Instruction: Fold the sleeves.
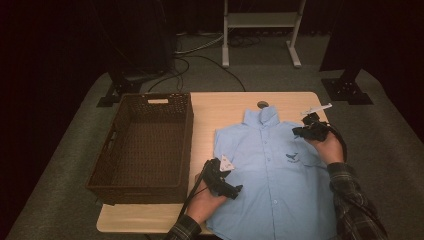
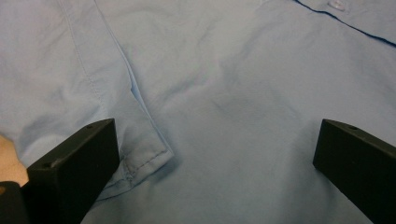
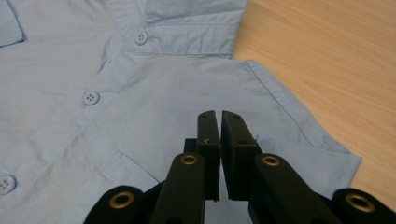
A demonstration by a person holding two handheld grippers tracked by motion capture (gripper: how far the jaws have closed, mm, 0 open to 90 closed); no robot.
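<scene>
One light-blue shirt [image 1: 272,170] lies face up and buttoned on the wooden table [image 1: 220,112], collar toward the far edge, hem hanging toward the person. It looks as if folding is about to begin, with both tools still taking position and the cloth not yet lifted.

The left gripper [image 1: 235,190] hovers low over the shirt's near left side; in the left gripper view its jaws stand wide apart with nothing between them, and a folded short-sleeve cuff [image 2: 147,161] lies just beside one jaw. The right gripper [image 1: 300,131] sits over the far shoulder, close to the collar [image 3: 180,23]; its jaws are all but closed, a thin slit between the pads, and no fabric is pinched in them.

My guess is that the next move calls for the right jaws to open and drop onto the shoulder seam while the left closes on the sleeve or side edge, so both can draw the cloth inward together.

A dark woven basket [image 1: 145,145] stands empty just left of the shirt, touching the table's left part. Nothing blocks either tool; only the basket's wall crowds the left hand's side.
</scene>
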